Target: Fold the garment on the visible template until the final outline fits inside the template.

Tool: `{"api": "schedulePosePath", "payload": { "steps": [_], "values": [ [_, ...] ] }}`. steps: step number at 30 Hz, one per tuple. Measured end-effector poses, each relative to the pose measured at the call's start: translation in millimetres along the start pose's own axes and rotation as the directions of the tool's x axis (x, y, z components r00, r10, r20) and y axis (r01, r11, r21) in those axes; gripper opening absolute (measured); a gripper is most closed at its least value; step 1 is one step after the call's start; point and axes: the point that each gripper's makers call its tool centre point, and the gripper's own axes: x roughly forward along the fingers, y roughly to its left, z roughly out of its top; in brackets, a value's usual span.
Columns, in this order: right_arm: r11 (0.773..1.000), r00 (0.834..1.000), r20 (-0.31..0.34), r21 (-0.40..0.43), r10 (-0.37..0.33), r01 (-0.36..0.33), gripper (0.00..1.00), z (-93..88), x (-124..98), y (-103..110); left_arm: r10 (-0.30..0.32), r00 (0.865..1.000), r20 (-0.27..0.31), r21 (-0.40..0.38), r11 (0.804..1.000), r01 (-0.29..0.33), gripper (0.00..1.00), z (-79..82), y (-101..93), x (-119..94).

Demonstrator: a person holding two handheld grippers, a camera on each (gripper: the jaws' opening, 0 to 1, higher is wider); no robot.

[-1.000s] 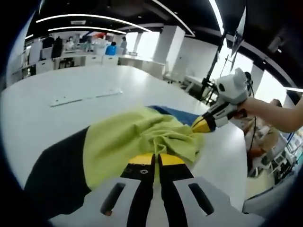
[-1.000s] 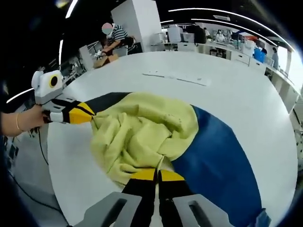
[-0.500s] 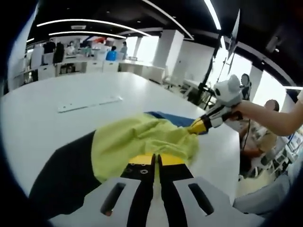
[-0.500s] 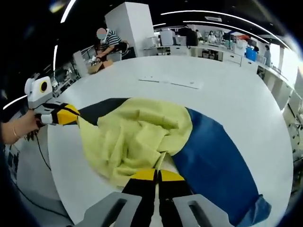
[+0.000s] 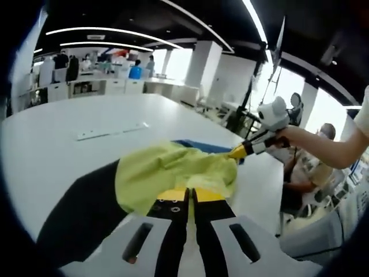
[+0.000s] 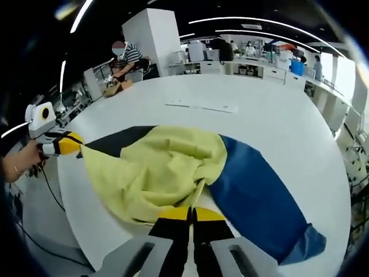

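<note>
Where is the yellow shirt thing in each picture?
Left gripper view: the yellow garment lies low in the middle, just above this gripper's fingers, spread toward the right gripper at right.
Right gripper view: the garment fills the lower middle, stretching left to the left gripper.
Shared landmark: the blue cloth beside it, a thin strip behind it in the left gripper view.

Left gripper view: low, close behind the yellow garment (image 5: 173, 176), facing 12 o'clock. Right gripper view: opposite side. Shared: garment, white table (image 6: 277, 121).
</note>
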Motion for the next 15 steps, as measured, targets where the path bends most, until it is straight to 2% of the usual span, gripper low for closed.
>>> {"api": "schedulePosePath", "payload": {
  "steps": [10, 15],
  "values": [
    [0.998, 0.999, 0.023, 0.050, -0.034, 0.033, 0.00, -9.9, -16.8, 4.2, 0.011, 1.000, -0.028, 0.005, 1.000, -0.011, 0.00, -15.4, -9.0, -22.8],
    [0.996, 0.997, 0.025, 0.052, -0.076, 0.075, 0.00, -17.4, -25.2, 2.9, 0.022, 0.999, -0.033, -0.007, 1.000, -0.022, 0.00, -23.2, -11.8, -31.3]
  ]
}}
